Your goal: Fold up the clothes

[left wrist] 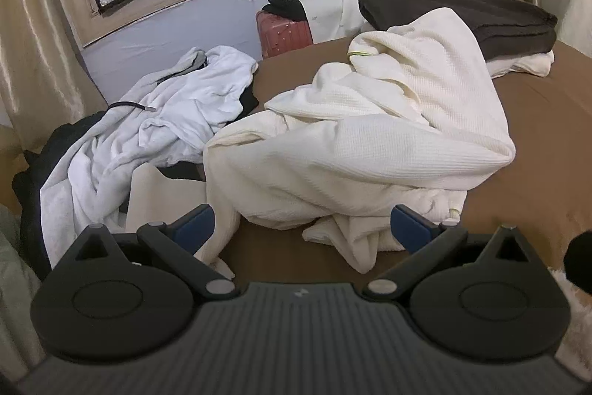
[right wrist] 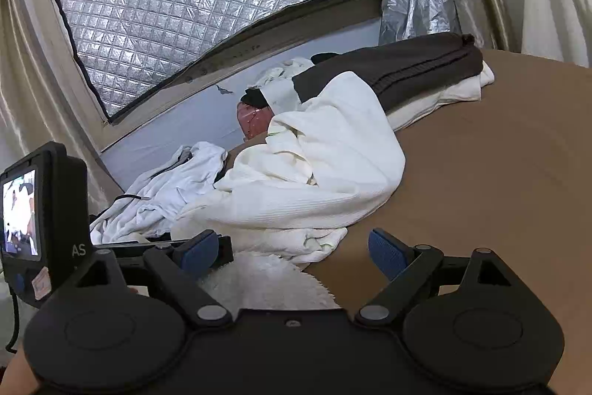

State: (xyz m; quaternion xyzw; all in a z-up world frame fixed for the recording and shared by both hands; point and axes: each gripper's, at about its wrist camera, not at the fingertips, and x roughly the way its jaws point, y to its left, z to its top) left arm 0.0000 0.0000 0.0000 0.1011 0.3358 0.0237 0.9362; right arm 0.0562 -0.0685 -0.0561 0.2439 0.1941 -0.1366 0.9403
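We see the cream waffle-knit garment [left wrist: 370, 136] lying crumpled on the brown bed sheet [left wrist: 536, 143], its long axis running from the near edge by us away toward the far right, where its upper end nearly meets the folded stack [left wrist: 481, 21] of a dark brown piece over a cream one. It is bunched in thick rolls, with a thin yellow-green trim showing at a far fold and again at a near hem. To its left, touching it, lies a heap of white clothes [left wrist: 155, 136] with a dark drawstring across it, over something black.

Our left gripper [left wrist: 301, 223] tilts downward at the near end of the cream garment, its blue pads spread wide with cloth lying between and beyond them; we think neither pad presses on the fabric, though the left pad sits so close to a fold that we cannot be sure. Our right gripper [right wrist: 292, 248] points less steeply down, jaws likewise wide apart and holding nothing, above a fluffy white cloth [right wrist: 266, 284] and the sheet, with the cream garment [right wrist: 314, 173] just ahead
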